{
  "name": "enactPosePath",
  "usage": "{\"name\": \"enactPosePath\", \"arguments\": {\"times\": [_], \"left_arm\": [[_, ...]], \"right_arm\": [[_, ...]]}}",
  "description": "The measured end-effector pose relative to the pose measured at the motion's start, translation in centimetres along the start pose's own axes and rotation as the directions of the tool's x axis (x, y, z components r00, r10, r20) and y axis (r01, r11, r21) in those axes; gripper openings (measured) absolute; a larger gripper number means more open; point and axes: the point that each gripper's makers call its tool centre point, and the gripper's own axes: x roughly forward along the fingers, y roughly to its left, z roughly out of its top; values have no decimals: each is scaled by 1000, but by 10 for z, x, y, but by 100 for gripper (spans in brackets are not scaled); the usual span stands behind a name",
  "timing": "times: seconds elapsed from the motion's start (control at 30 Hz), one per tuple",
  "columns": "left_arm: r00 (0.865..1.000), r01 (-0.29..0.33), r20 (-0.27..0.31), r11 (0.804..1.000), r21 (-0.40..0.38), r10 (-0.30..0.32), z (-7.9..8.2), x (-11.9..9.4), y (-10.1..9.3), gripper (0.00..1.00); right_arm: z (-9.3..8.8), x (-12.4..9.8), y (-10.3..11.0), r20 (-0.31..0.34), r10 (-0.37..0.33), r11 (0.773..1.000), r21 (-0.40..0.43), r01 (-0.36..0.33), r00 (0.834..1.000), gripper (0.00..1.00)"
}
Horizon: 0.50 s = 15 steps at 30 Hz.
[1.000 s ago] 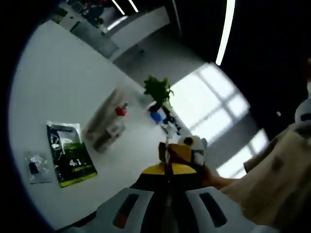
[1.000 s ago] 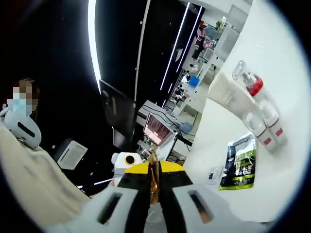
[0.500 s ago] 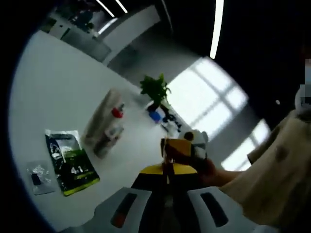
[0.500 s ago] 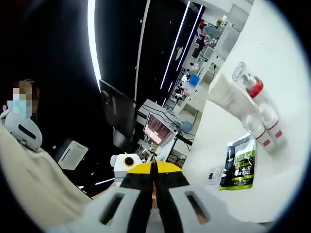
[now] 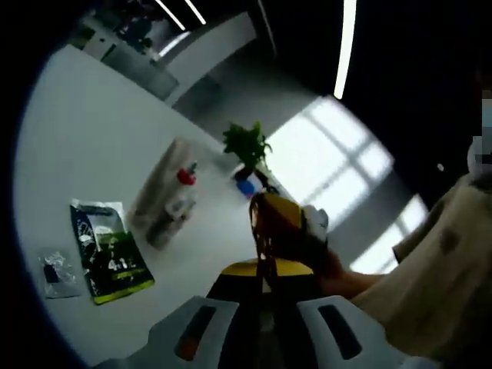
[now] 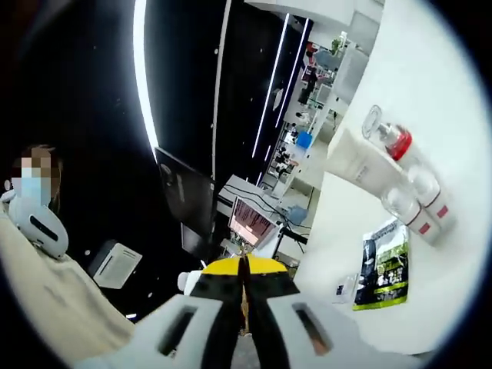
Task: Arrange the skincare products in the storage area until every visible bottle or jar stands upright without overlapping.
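Observation:
The skincare products lie on their sides in a heap on the white table [image 5: 92, 154]: a white tube [image 5: 157, 181], a pump bottle with a red collar [image 5: 185, 176] and clear bottles [image 5: 171, 215]. My left gripper [image 5: 265, 270] is held above the table, well short of them, jaws shut on nothing. In the right gripper view the same heap shows at the right: the white tube [image 6: 356, 165], the red-collared pump bottle [image 6: 394, 139] and clear bottles with red labels [image 6: 421, 207]. My right gripper [image 6: 244, 278] is shut and empty, raised far from them. That right gripper [image 5: 283, 227], yellow and black, shows just ahead of my left jaws.
A green and black sachet [image 5: 108, 250] and a small clear packet [image 5: 55, 273] lie flat beside the heap. A potted plant [image 5: 247, 146] and a blue item [image 5: 246, 186] stand at the table's far end. A person's sleeve [image 5: 430, 284] is at the right. A lit monitor [image 6: 252, 223] stands beyond the table.
The right gripper, seen from the left one, has tipped up and leftward in the hand. The right view has swung slightly. The products lie as before.

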Motion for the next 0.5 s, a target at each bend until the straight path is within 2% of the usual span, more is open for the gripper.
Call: {"name": "enactPosePath", "arguments": {"times": [0.17, 0.37, 0.5], "left_arm": [[997, -20, 70, 1000, -15, 21, 18, -8, 8, 0], [995, -35, 93, 999, -14, 36, 26, -13, 11, 0], [990, -35, 136, 999, -22, 38, 35, -15, 11, 0]], "right_arm": [[-2, -2, -3, -1, -14, 1000, 5, 14, 1000, 1], [-8, -2, -4, -20, -20, 1000, 8, 20, 1000, 1], [-11, -2, -5, -31, -18, 1000, 9, 18, 999, 1]]}}
